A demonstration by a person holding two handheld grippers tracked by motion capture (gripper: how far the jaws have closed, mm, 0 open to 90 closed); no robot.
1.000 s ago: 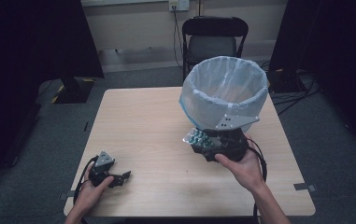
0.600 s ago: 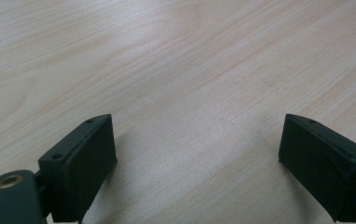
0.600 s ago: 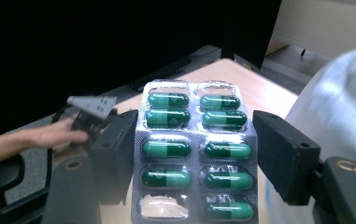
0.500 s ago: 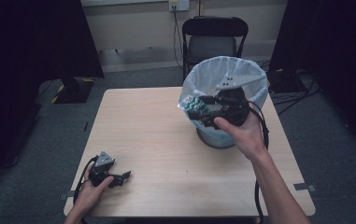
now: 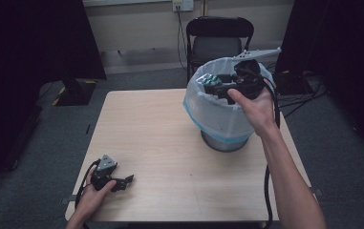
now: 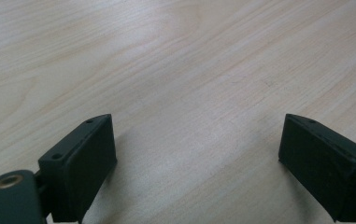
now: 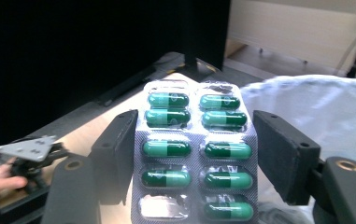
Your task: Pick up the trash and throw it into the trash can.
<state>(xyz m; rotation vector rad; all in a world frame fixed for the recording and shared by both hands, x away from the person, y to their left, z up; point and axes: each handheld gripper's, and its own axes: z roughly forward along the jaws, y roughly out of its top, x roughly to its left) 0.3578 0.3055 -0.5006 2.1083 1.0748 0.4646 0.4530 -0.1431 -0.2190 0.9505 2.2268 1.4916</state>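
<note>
Pills in a blister pack [image 7: 195, 154] sit clamped between the jaws of the right hand-held gripper [image 5: 218, 86], held over the mouth of the lined bin [image 5: 222, 114] just below it. This looks like the drop step; next the jaws need to part so the pack falls inside. The left hand-held gripper [image 5: 122, 182] rests on the desk [image 5: 170, 143], jaws apart and empty.

No legible text, label, brand, number or sign was found on any surface; blister pack [image 7: 193, 154] foil bore nothing readable.
</note>
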